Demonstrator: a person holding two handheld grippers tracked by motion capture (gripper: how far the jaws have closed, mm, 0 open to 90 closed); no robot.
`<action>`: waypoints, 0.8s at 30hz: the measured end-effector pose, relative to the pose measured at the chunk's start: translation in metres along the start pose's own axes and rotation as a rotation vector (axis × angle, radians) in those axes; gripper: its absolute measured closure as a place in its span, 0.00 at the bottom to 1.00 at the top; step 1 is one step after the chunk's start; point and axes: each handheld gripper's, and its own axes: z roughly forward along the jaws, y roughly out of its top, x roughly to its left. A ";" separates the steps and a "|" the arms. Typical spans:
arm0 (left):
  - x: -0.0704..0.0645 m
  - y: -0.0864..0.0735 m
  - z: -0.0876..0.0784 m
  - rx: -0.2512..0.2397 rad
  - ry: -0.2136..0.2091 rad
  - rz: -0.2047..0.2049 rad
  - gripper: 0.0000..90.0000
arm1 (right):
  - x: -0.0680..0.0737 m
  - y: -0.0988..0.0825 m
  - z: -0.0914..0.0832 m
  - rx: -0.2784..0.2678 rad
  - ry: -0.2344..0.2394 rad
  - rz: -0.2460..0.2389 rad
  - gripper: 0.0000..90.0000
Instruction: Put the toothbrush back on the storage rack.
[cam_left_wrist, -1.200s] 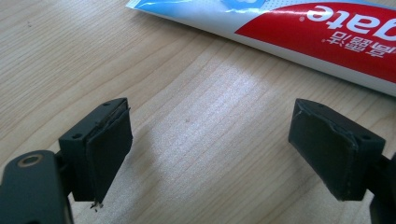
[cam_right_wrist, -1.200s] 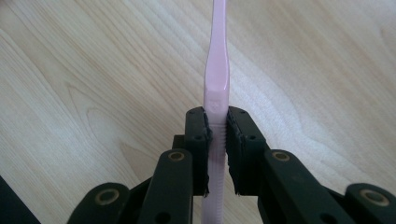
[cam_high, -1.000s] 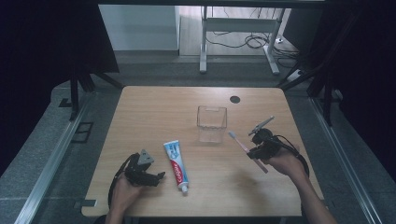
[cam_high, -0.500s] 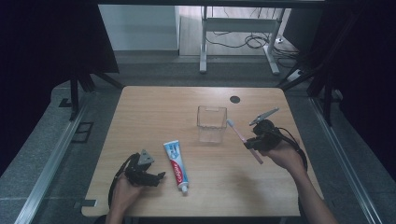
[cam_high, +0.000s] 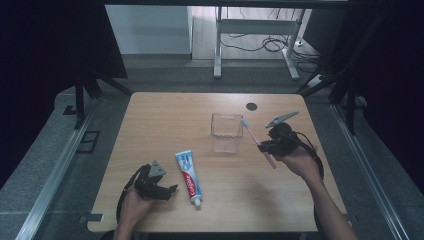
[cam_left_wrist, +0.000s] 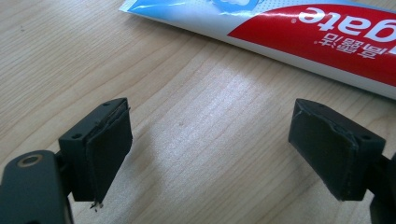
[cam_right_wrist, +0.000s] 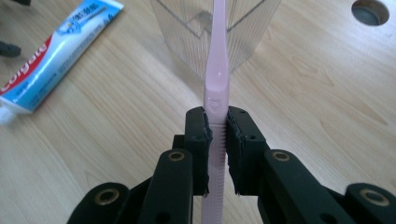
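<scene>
High view: right gripper (cam_high: 263, 145) raised over the right half of the wooden surface (cam_high: 165, 120), jaws clenched on a pink toothbrush (cam_high: 258, 142) that slants from below the hand up toward the clear square cup (cam_high: 226, 132), brush head just beside the cup's right rim; left gripper (cam_high: 167, 190) resting low at the near left edge, jaws released, pointing toward a toothpaste tube (cam_high: 188, 172) lying flat just beside it, cap toward the near edge; round cable hole (cam_high: 251, 106) set behind the cup. Left gripper view: two black pads (cam_left_wrist: 108, 144) standing wide apart over bare wood, nothing between them, the red, white and blue toothpaste tube (cam_left_wrist: 299, 32) stretched across the top, close ahead and untouched. Right gripper view: jaws of the right gripper (cam_right_wrist: 218, 140) pressed from both sides on the toothbrush (cam_right_wrist: 217, 70) handle, its pink shaft running straight up in front of the ribbed clear cup (cam_right_wrist: 187, 23); toothpaste tube (cam_right_wrist: 51, 60) lying well off to the left, the cable hole (cam_right_wrist: 370, 11) at the upper right corner
</scene>
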 end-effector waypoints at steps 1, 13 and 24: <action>0.000 0.000 0.000 0.001 0.000 0.000 0.15 | 0.000 0.003 0.000 -0.016 0.001 -0.004 0.88; 0.000 0.000 -0.001 -0.001 0.001 0.004 0.15 | 0.004 0.021 0.006 -0.062 -0.007 0.003 0.88; 0.000 0.000 -0.001 -0.003 0.001 0.002 0.15 | 0.007 0.036 0.013 -0.097 0.000 0.003 0.88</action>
